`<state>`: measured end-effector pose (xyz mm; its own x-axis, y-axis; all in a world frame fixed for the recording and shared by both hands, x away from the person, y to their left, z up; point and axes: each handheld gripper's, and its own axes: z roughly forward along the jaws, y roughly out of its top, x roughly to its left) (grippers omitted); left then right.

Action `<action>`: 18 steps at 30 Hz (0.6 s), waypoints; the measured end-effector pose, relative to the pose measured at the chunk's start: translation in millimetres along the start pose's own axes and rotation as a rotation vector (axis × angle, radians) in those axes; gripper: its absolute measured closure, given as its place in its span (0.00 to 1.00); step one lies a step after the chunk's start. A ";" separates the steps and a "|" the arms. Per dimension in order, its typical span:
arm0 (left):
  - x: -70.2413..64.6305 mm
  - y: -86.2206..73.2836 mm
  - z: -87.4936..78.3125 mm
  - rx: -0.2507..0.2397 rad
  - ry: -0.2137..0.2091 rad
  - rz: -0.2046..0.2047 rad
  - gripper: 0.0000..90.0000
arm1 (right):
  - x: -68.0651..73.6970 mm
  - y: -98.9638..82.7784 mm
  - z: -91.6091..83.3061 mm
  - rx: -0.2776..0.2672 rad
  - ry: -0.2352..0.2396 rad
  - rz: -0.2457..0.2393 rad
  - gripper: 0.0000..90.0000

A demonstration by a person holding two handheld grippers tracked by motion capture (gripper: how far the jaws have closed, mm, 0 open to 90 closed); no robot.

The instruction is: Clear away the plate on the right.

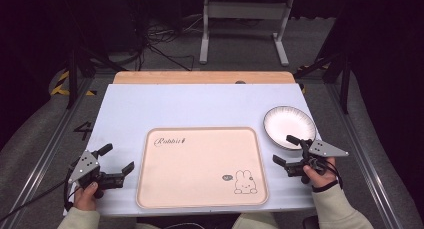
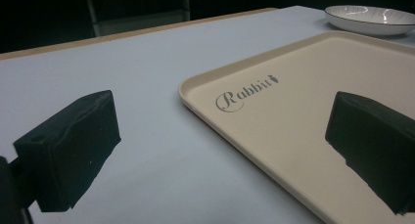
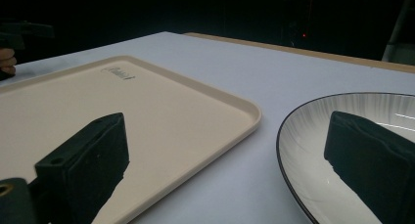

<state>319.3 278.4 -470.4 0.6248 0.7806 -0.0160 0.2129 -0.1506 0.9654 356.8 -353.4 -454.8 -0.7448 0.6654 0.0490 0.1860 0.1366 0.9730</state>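
A cream tray point(image 1: 200, 164) with a rabbit drawing and "Rabbit" lettering lies flat in the middle of the white table; its rim point(image 2: 195, 104) and corner point(image 3: 244, 111) appear in both gripper views. A white plate with a dark rim point(image 1: 289, 126) sits empty to the tray's right. My left gripper point(image 1: 119, 158) hovers open at the tray's left edge, one jaw over the table, the other over the tray point(image 2: 222, 150). My right gripper point(image 1: 285, 150) stands open between tray and plate point(image 3: 313, 150), nothing held.
The white tabletop point(image 1: 190, 106) has a wooden strip along its far edge point(image 1: 200, 77). Behind it stand a white metal frame point(image 1: 245, 24) and cables on a grey floor. Metal rails run along both sides of the table.
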 end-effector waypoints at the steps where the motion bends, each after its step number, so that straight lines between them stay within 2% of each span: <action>1: 0.0 0.0 0.0 0.000 0.000 0.000 0.00 | -0.4 -0.2 -0.2 -0.006 0.000 0.002 0.03; 7: -0.7 0.1 0.4 0.002 0.005 -0.004 0.00 | -1.2 -0.1 -0.1 -0.005 0.009 0.006 0.04; 14: -0.4 0.2 0.5 0.003 0.005 -0.002 0.00 | 1.5 1.1 2.8 0.027 0.014 -0.026 0.06; 18: -0.4 0.3 0.5 0.005 0.005 -0.004 0.00 | 1.6 1.3 2.7 0.029 0.014 -0.026 0.06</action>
<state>319.5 277.7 -470.2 0.6204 0.7841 -0.0183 0.2192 -0.1509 0.9639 357.5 -350.1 -454.1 -0.7584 0.6512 0.0273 0.1851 0.1750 0.9670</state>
